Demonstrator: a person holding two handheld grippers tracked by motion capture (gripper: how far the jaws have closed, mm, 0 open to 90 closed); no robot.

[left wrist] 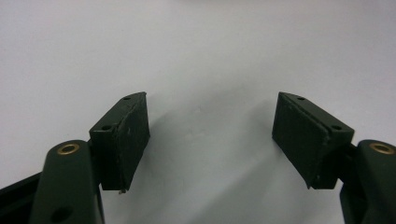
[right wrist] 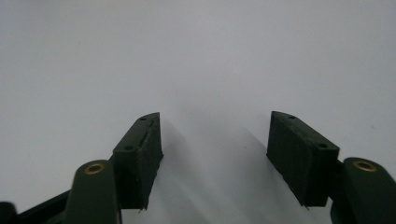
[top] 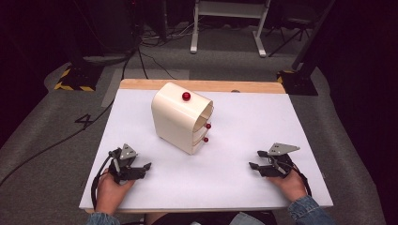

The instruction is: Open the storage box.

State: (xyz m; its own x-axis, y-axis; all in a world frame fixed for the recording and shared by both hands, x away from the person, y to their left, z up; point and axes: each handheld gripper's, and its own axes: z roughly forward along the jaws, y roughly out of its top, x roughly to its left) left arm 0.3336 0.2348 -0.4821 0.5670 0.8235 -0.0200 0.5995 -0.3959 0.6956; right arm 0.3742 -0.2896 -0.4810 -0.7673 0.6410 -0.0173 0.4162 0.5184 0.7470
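Note:
A cream, rounded small drawer cabinet (top: 182, 117) stands near the middle of the white table (top: 234, 178), with a red knob (top: 186, 96) on top and two red drawer knobs (top: 208, 126) on its right-facing front. My left gripper (top: 146, 167) rests at the front left, held by a hand, jaws pointing right. My right gripper (top: 253, 165) rests at the front right, jaws pointing left. In the left gripper view the left gripper (left wrist: 212, 135) stands open over bare table. The right gripper (right wrist: 215, 154) likewise stands open with nothing between its pads.
A wooden strip (top: 202, 85) runs along the table's far edge. Beyond it lie grey carpet, cables (top: 141, 56) and a white frame's legs (top: 225, 28). Black stands with hazard-striped bases (top: 75, 79) sit at the back left and right.

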